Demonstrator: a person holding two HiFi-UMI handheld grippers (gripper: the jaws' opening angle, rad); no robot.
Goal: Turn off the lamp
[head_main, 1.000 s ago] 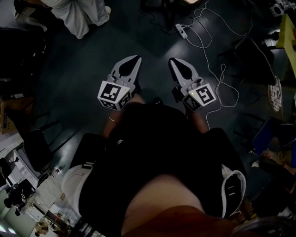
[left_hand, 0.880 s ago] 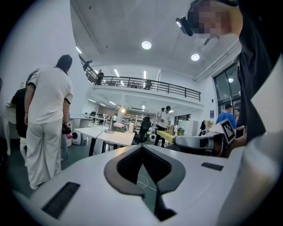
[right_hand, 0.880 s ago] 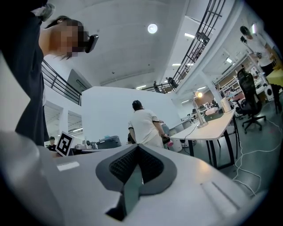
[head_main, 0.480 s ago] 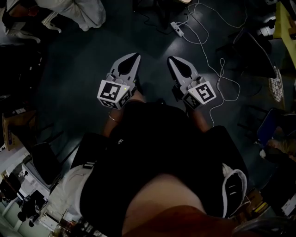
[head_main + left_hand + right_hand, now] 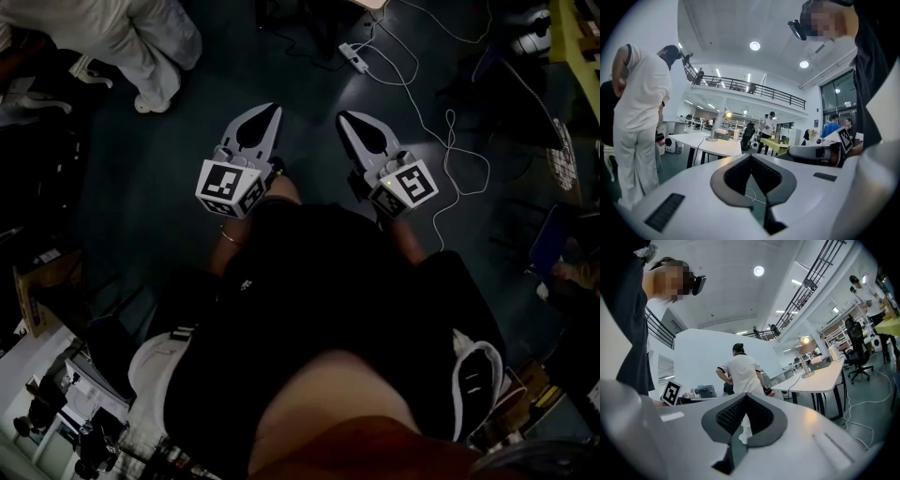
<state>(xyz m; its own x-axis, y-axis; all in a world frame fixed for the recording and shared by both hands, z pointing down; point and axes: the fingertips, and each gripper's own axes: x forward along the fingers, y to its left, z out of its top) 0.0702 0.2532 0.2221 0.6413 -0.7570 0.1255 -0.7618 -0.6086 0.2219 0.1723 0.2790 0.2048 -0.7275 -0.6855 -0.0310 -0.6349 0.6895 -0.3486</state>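
The lamp (image 5: pixel 715 127) stands far off on a long white table (image 5: pixel 715 146), its head lit (image 5: pixel 727 114). The right gripper view shows the same lamp (image 5: pixel 805 363) on that table (image 5: pixel 820 377), again at a distance. In the head view both grippers are held side by side in front of my body, over the dark floor. My left gripper (image 5: pixel 274 111) and my right gripper (image 5: pixel 344 117) are both shut, with nothing between the jaws. In the left gripper view the left gripper (image 5: pixel 751 156) points level towards the table, and the right gripper (image 5: pixel 744 396) points level too.
A person in white clothes (image 5: pixel 638 122) stands close on the left, also seen between me and the table (image 5: pixel 739 373). A power strip (image 5: pixel 352 56) and white cables (image 5: pixel 441 141) lie on the floor ahead. Chairs (image 5: pixel 858 352) and more people (image 5: pixel 768 126) are around the tables.
The floor, cables and power strip have slid up and left in the head view as I walk. Both grippers keep their place before my body and stay shut.
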